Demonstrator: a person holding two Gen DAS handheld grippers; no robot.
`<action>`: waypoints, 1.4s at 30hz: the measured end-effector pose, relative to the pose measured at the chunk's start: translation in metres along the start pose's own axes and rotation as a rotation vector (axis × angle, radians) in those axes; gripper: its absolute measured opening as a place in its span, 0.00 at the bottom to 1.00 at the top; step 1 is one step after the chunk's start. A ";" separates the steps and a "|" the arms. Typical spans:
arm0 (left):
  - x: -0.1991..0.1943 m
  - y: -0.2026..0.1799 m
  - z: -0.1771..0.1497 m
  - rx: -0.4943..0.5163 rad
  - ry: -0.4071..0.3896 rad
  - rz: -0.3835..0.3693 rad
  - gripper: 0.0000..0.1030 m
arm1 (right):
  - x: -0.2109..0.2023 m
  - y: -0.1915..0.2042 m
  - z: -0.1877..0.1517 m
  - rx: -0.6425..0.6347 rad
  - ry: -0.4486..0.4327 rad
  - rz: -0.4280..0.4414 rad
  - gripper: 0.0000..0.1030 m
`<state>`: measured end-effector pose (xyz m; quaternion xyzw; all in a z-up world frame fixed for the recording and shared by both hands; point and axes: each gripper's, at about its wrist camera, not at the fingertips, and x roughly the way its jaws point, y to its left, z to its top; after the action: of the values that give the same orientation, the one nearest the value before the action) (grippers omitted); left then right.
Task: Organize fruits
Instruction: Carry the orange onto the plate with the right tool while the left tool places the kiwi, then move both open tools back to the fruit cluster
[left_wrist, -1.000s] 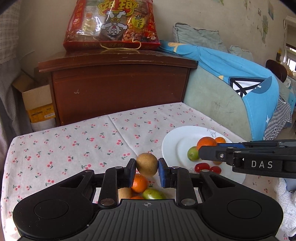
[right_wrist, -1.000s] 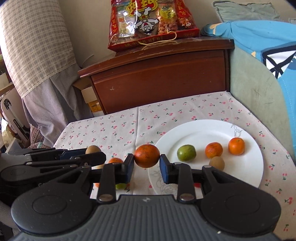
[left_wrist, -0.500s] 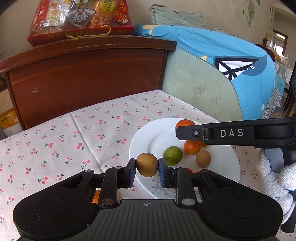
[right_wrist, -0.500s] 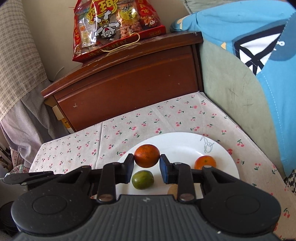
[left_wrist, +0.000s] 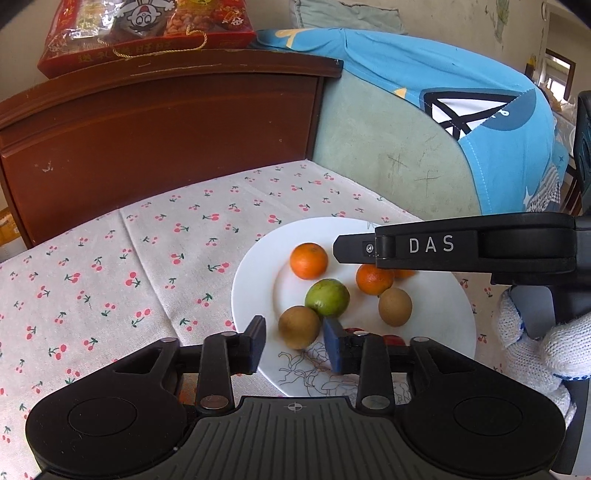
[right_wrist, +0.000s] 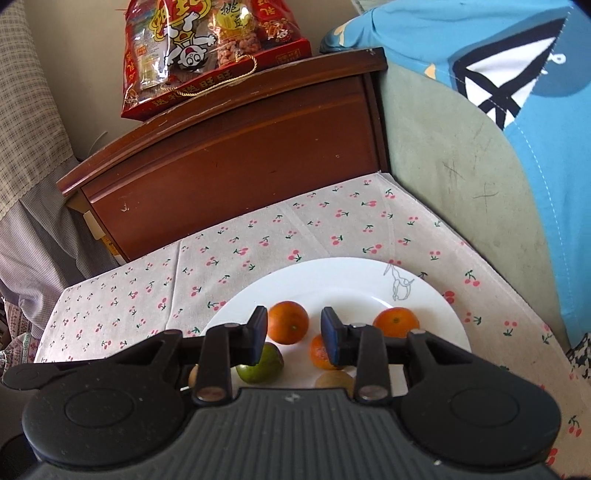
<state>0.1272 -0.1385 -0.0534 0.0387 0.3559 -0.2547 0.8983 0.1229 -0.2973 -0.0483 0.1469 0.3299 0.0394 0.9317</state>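
In the left wrist view a white plate (left_wrist: 255, 266) on the cherry-print cloth holds oranges, a green fruit (left_wrist: 327, 297) and brown fruits. My left gripper (left_wrist: 295, 345) hangs over its near rim, jaws opening. A brown fruit (left_wrist: 299, 326) lies on the plate between the pads, and neither pad touches it. The right gripper (left_wrist: 354, 251) reaches in from the right, side on. In the right wrist view my right gripper (right_wrist: 294, 334) has its jaws opening. An orange (right_wrist: 288, 322) rests on the plate (right_wrist: 332, 273) between them, with a gap to the right pad.
A dark wooden cabinet (left_wrist: 159, 136) with a red snack bag (left_wrist: 147, 26) stands behind the table. A green sofa under a blue cloth (left_wrist: 461, 103) borders the right side. A white-gloved hand (left_wrist: 535, 343) holds the right gripper. Bare tablecloth (left_wrist: 92, 266) lies left of the plate.
Both grippers swung right and came down over the plate. Each then parted its jaws. The brown fruit and the orange now rest on the plate, no longer pinched.
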 end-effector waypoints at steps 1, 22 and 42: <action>-0.002 -0.001 0.000 0.001 -0.010 0.001 0.45 | -0.001 0.000 0.001 0.006 -0.003 0.002 0.32; -0.061 0.010 -0.001 -0.042 -0.026 0.096 0.72 | -0.037 0.016 -0.010 0.035 -0.052 0.033 0.40; -0.113 0.072 -0.041 -0.272 -0.002 0.276 0.72 | -0.059 0.067 -0.065 -0.078 0.006 0.144 0.40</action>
<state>0.0671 -0.0176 -0.0174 -0.0349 0.3777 -0.0784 0.9219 0.0383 -0.2273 -0.0407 0.1337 0.3196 0.1198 0.9304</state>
